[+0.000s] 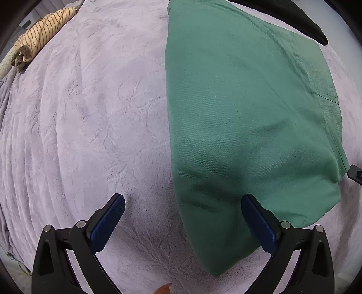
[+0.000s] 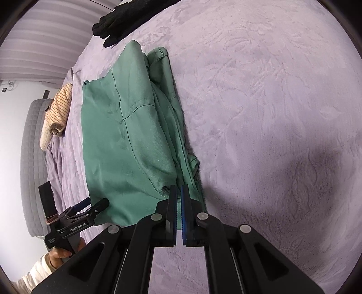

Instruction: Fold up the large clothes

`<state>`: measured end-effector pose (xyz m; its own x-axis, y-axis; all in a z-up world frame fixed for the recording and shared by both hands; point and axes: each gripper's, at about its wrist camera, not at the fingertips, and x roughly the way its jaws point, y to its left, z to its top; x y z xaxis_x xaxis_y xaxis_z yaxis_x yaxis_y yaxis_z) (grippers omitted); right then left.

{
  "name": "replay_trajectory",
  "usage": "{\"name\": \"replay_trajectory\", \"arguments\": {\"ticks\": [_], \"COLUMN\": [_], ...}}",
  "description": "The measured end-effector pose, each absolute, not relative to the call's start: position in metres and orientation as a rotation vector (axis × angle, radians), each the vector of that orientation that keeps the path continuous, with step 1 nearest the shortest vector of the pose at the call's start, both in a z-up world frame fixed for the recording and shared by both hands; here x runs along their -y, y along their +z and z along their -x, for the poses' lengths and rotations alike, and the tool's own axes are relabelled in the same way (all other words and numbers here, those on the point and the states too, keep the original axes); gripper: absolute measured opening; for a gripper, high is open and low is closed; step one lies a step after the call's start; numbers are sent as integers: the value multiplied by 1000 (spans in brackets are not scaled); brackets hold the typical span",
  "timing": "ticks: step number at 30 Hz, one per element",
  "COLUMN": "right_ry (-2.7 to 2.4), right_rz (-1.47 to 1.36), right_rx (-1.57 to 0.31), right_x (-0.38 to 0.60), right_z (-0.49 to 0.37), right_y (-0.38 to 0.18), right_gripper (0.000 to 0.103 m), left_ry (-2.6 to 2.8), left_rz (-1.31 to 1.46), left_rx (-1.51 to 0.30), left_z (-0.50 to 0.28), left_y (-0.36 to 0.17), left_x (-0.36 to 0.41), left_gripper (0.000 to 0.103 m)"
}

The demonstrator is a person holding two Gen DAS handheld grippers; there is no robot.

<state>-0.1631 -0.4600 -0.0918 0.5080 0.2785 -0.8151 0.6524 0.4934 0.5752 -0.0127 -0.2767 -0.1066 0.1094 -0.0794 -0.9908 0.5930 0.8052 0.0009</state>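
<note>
A green garment (image 1: pixel 244 117) lies folded into a long panel on the lilac blanket (image 1: pixel 90 113). My left gripper (image 1: pixel 183 196) hangs open above the garment's near corner, one finger over the blanket and one over the green cloth, nothing between the pads. In the right wrist view the green garment (image 2: pixel 126 135) shows its stacked layers along the right side. My right gripper (image 2: pixel 179 187) is shut, its tips at the garment's near edge where the cloth bunches. The left gripper (image 2: pixel 95 202) shows there too, beside the garment's other near corner.
A rolled beige striped garment (image 1: pixel 43 34) lies at the blanket's far edge, also seen in the right wrist view (image 2: pixel 58 108). A black garment (image 1: pixel 301 20) lies past the green one. A grey padded headboard (image 2: pixel 31 158) borders the bed. A hand with a white sleeve (image 2: pixel 58 253) holds the left gripper.
</note>
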Motion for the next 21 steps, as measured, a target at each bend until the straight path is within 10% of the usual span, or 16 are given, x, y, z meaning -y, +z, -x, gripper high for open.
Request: {"name": "replay_trajectory", "arguments": {"ticks": [3, 5, 21], "right_ry": [-295, -314, -260], "right_rz": [-1069, -1059, -1102], "right_rx": [-1060, -1057, -1018], "right_x": [464, 466, 468], "right_z": [161, 160, 148], "right_y": [-92, -92, -98], "right_gripper": [22, 79, 102], "left_ry": [-531, -539, -578], "left_rz": [-458, -461, -398], "left_rx": [-1388, -1391, -1462], "left_z": [9, 9, -10], "left_y": [-108, -109, -120], "left_x": [281, 285, 276], "left_gripper": [103, 103, 103]}}
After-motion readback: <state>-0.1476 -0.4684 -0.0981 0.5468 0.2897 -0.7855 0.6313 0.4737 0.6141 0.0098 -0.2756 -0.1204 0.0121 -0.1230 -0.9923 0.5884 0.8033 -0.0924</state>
